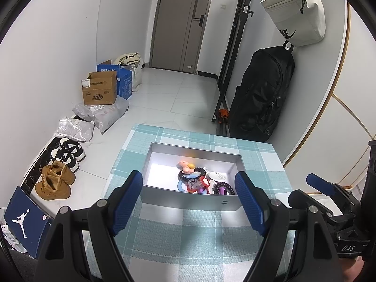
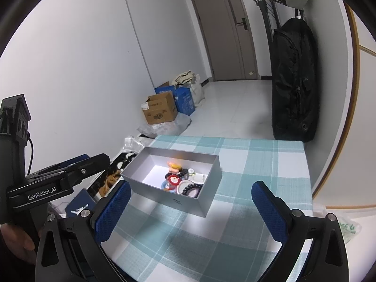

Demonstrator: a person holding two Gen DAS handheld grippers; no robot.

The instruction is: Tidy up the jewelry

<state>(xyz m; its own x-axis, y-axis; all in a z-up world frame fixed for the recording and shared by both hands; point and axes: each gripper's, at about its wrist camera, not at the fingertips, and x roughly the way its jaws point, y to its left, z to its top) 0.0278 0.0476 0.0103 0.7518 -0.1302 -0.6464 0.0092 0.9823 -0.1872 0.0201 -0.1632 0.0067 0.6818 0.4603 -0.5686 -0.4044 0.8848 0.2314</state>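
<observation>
A grey open box (image 1: 188, 198) stands on the teal checked tablecloth (image 1: 188, 232). Inside it at the right lies a pile of jewelry (image 1: 199, 179): dark bead bracelets, a cartoon charm, a red piece and a white dish. The box (image 2: 202, 205) and the pile (image 2: 181, 179) also show in the right wrist view. My left gripper (image 1: 189, 202) is open and empty, just before the box's near wall. My right gripper (image 2: 190, 208) is open and empty, near the box's front corner.
The table (image 2: 270, 164) stands in a hallway. Shoes (image 1: 56, 181), cardboard boxes (image 1: 99, 90) and plastic bags lie on the floor at the left. A black backpack (image 1: 260, 94) hangs at the right. The right gripper (image 1: 329, 202) shows beside the left one.
</observation>
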